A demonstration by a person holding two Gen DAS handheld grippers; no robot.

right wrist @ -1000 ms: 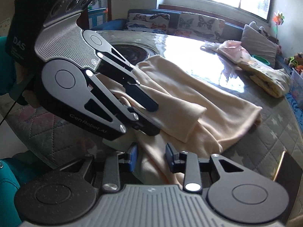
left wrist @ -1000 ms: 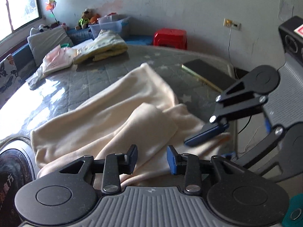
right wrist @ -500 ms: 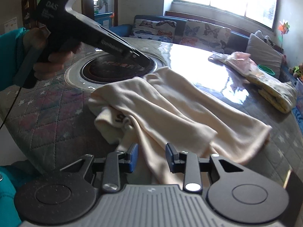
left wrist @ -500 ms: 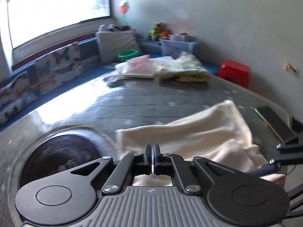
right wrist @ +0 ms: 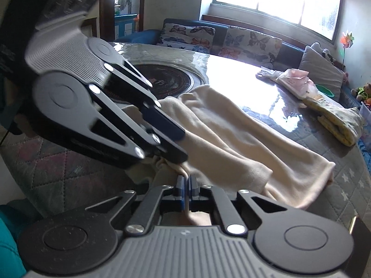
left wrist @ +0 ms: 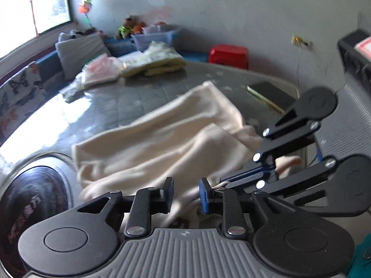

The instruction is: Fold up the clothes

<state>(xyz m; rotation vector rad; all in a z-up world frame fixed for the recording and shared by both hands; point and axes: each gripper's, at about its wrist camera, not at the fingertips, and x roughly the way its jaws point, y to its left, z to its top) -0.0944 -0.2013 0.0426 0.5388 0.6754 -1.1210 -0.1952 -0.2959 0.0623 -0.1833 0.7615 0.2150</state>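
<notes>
Now | right claw (right wrist: 186, 186) clamped on cream garment (right wrist: 231, 139) edge | left claw (left wrist: 186, 194) opening, cloth between its fingers

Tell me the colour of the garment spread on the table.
Cream, plain, no print: the garment shows best in the right wrist view.

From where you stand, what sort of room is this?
Most likely a lived-in family room at home. A cushioned window bench with butterfly-print pillows runs under the window, stuffed toys sit by a plastic bin, and a cream garment lies on a big round table.
</notes>
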